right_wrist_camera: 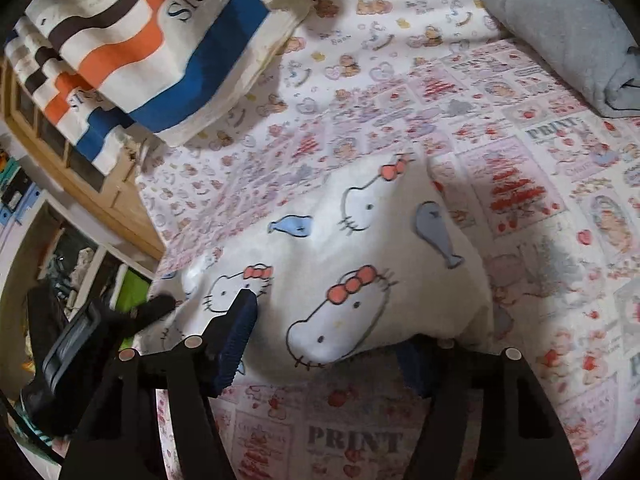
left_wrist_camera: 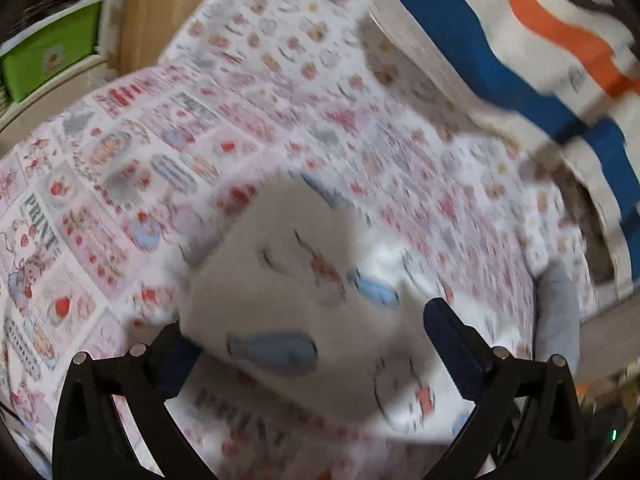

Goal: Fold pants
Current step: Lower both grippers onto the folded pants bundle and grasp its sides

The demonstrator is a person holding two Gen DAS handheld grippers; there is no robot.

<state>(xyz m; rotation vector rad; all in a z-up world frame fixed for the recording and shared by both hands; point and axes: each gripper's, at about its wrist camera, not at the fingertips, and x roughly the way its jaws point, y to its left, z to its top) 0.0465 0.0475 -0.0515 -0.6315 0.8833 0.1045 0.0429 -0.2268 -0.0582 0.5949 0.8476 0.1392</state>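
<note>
The pants (right_wrist_camera: 360,264) are white with cat faces, red bows and blue fish, and lie folded into a thick bundle on the printed bedsheet (right_wrist_camera: 520,200). My right gripper (right_wrist_camera: 328,344) straddles the bundle's near edge. Its left fingertip (right_wrist_camera: 244,312) rests against the cloth, and the cloth drapes over the right fingertip and hides it. The fabric between them is smooth, not pinched. In the blurred left wrist view the same pants (left_wrist_camera: 288,280) sit between the widely spread fingers of my left gripper (left_wrist_camera: 314,344), whose pads stand apart from the cloth.
A folded striped blanket (right_wrist_camera: 160,40) in blue, orange and brown lies at the bed's far left. A grey folded garment (right_wrist_camera: 560,40) rests at the far right. The wooden bed frame (right_wrist_camera: 80,168) and cluttered shelves (right_wrist_camera: 80,264) border the left side.
</note>
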